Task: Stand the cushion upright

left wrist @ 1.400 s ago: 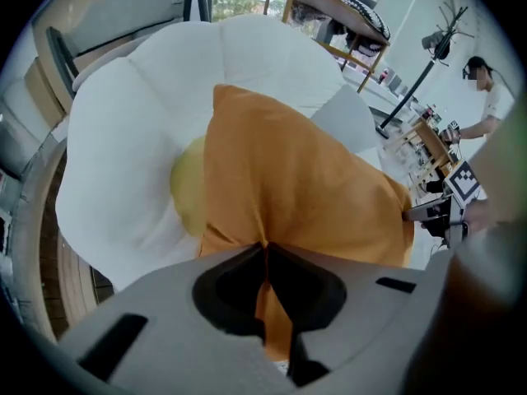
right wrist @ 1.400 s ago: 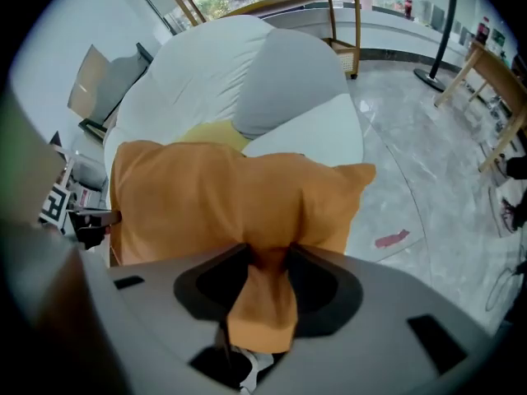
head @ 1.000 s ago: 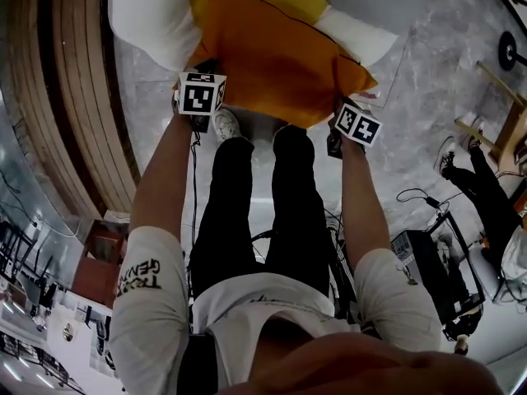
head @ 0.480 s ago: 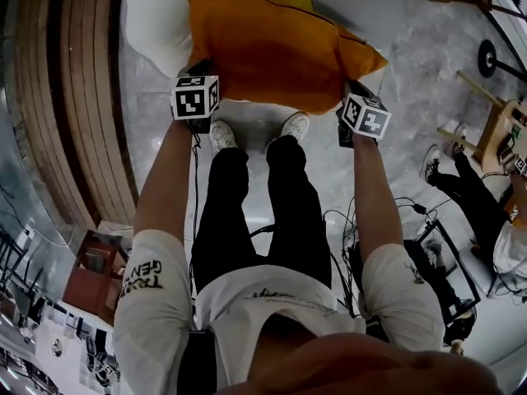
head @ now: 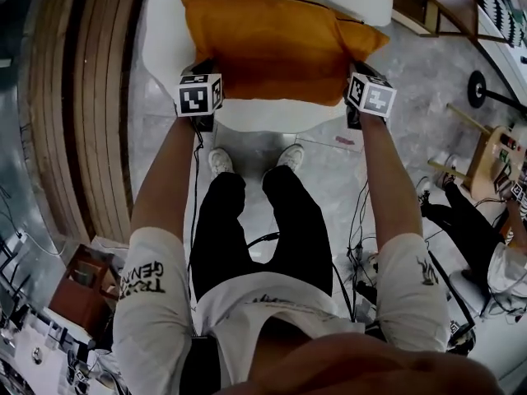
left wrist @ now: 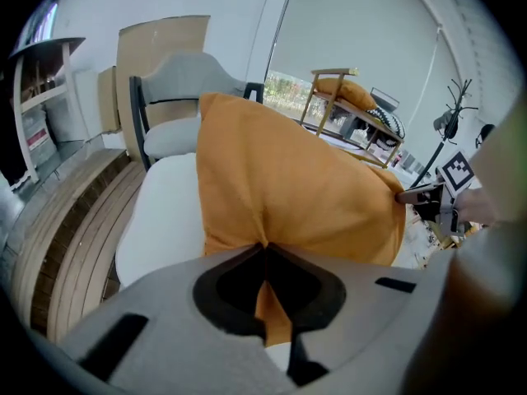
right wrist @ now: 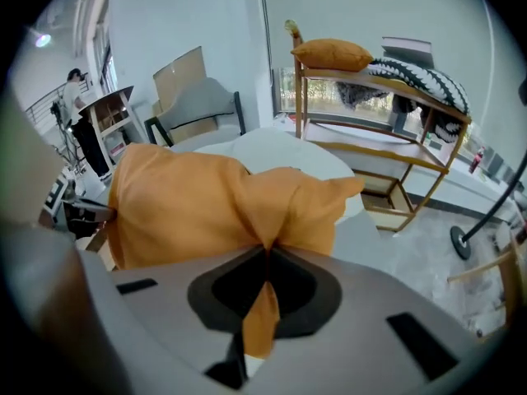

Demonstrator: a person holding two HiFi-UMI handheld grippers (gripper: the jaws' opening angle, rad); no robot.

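The orange fabric cushion (head: 272, 48) is now above the white padded seat (head: 165, 44), not the floor. My left tool (left wrist: 263, 249) and right tool (right wrist: 265, 257) each clamp a corner, which hides it.

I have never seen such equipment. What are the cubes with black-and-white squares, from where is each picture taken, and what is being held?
There is no robot: a person holds a two-jaw gripper in each hand, and the marked cubes are parts of those grippers. The head view comes from a camera on the person's head, looking steeply down at the arms and legs. The other two views come from cameras riding on the left gripper and the right gripper, looking along their jaws. An orange cushion is over a white seat. Each gripper is shut on a fold of its fabric, one at each near corner.
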